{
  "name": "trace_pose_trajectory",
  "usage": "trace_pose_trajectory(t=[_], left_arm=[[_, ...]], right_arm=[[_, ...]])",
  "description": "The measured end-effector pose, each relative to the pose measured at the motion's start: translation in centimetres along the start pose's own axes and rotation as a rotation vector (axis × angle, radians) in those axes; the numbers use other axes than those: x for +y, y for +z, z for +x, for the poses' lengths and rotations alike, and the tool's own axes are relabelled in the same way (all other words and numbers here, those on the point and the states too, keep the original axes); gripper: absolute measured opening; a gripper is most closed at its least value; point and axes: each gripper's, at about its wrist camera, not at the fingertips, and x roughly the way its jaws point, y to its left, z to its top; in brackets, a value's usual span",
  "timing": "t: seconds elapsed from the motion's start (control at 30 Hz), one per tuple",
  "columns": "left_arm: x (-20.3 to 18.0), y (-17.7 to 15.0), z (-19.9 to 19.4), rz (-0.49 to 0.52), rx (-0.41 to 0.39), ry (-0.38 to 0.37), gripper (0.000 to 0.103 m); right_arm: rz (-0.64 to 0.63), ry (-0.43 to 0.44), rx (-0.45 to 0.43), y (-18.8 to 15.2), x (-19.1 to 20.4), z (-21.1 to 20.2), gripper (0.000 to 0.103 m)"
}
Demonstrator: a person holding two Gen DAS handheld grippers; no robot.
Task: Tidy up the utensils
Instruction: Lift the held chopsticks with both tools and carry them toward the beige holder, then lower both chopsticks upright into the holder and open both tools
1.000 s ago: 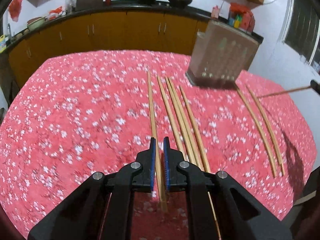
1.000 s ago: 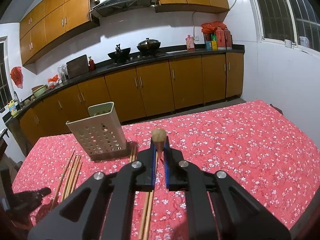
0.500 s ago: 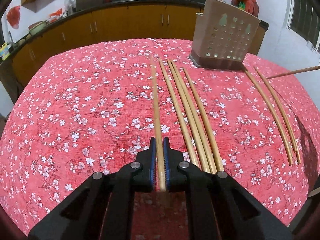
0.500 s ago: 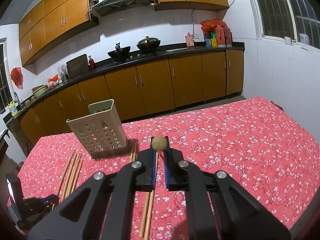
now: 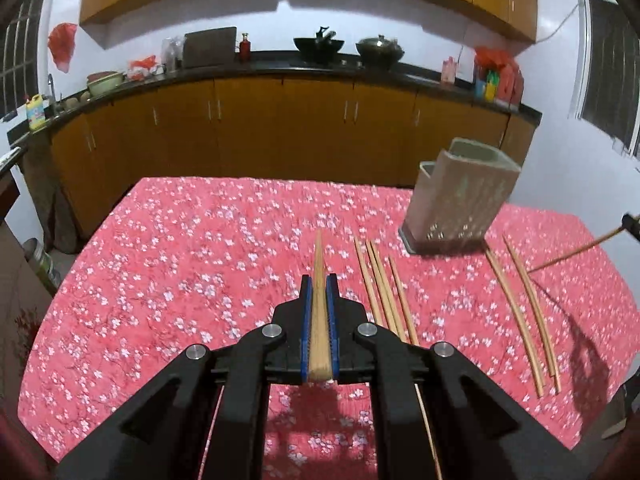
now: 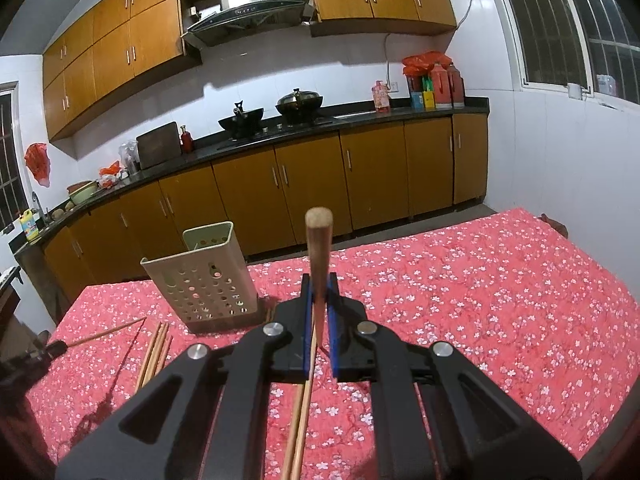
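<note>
Between the blue pads of the left gripper (image 5: 319,280) a single chopstick (image 5: 319,264) is clamped, its long axis running straight ahead along the fingers and its tip reaching out past them over the red flowered tablecloth (image 5: 200,272), clear of the cloth. That gripper tilts downward toward the table. Just to its right lie four loose chopsticks (image 5: 380,280) side by side, pointing away toward the perforated utensil holder (image 5: 460,200), which stands upright at the far right of the table with its base on the cloth; two more chopsticks (image 5: 520,300) lie on the holder's right, roughly parallel to the others. The right gripper (image 6: 320,280) is closed on a second chopstick (image 6: 318,248), which rises steeply out of the pads with its blunt round end uppermost, near the camera. From the right wrist view the holder (image 6: 204,276) sits to the left of the gripper with its open top visible, and the left gripper's chopstick (image 6: 108,330) shows as a thin stick slanting above the cloth at the left edge. Only the left wrist view shows the right-held stick side on, slanting in from the right edge (image 5: 576,252); only the right wrist view shows the range hood (image 6: 248,16) over the counter.
</note>
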Motion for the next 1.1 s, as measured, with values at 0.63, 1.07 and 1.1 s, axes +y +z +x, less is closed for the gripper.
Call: trace_pose_trajectory(t=[0.63,1.07,1.1], left_arm=[[-0.1,7.6,-4.8,-0.014,-0.226,0.000,0.007],[-5.0,16.7,-7.7,-0.062,-0.479,-0.108,0.007],[-5.5,17.2,-7.7,-0.072,-0.496,-0.120,0.007]], right_arm=[[-0.014,0.037,-0.101,4.1,0.4,-1.7,0.008],[-0.056,0.195,-0.288,12.8,5.7,-3.2,0.008],[-0.068,0.203,-0.284,13.0,6.3,-2.7,0.008]])
